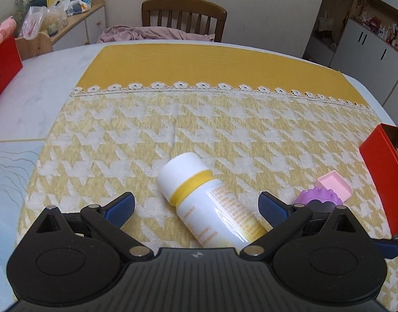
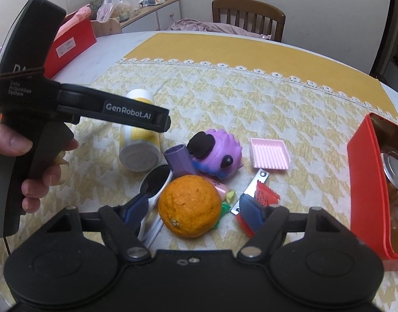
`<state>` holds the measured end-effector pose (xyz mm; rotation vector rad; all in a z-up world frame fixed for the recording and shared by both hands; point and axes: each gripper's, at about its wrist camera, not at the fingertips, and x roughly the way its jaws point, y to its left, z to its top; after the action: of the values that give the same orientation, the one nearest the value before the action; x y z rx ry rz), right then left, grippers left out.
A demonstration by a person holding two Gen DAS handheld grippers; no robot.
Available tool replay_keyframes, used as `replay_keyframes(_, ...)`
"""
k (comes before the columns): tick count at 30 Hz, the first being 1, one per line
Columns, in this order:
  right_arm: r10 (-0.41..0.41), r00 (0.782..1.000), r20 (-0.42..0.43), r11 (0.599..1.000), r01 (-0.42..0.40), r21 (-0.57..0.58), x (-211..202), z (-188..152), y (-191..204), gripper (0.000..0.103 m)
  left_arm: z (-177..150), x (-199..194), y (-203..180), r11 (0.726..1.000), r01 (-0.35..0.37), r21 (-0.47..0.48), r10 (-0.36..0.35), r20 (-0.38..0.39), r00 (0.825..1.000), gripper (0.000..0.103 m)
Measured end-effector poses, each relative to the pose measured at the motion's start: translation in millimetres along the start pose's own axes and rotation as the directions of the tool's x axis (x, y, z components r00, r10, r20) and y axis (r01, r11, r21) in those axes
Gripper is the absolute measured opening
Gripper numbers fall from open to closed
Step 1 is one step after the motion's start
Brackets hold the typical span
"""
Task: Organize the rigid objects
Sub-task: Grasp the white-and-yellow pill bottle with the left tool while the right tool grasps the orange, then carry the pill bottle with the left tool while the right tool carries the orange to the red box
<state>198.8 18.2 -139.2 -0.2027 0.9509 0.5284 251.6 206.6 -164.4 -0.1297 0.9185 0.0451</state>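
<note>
My right hand-held gripper [image 2: 192, 210] straddles the orange [image 2: 189, 205] on the bench [image 1: 42, 93], pads not touching yet; I centre before squeezing. Left hand-held gripper [image 1: 196, 208] gapes empty over the bottle [image 1: 206, 202].

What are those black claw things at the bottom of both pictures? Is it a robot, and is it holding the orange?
No robot: a person holds a pincher tool in each hand, each carrying a camera. One picture looks along the left gripper, open around a lying white bottle. The other looks along the right gripper, with the orange between its fingers, not squeezed yet. There you also see the person's hand holding the other tool. On the yellow cloth lie a purple toy, a pink tray and a red box.
</note>
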Motion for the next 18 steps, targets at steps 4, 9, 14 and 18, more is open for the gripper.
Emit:
replay_keyframes(4,0.011,1.0,-0.006,1.0,-0.011,0.01,3,-1,-2,0.07,0,5,0,1.0,0.008,0.008,-0.008,-0.018,1.0,0.09)
replay_keyframes(9,0.024,1.0,-0.001,0.999,-0.024,0.027,1,-2,-3,0.055,-1,3,0,0.999,0.044,0.004,-0.044,-0.023,0.999,0.073)
replay_keyframes(14,0.035,0.999,0.001,0.998,-0.035,0.043,0,-2,-5,0.053,-2,-2,-4,0.999,0.048,0.015,-0.048,-0.025,0.999,0.06)
replay_keyframes(18,0.02,1.0,0.002,0.999,-0.02,0.037,-1,-4,-1,0.053,-2,-5,-3,0.999,0.044,0.02,-0.044,-0.023,0.999,0.056)
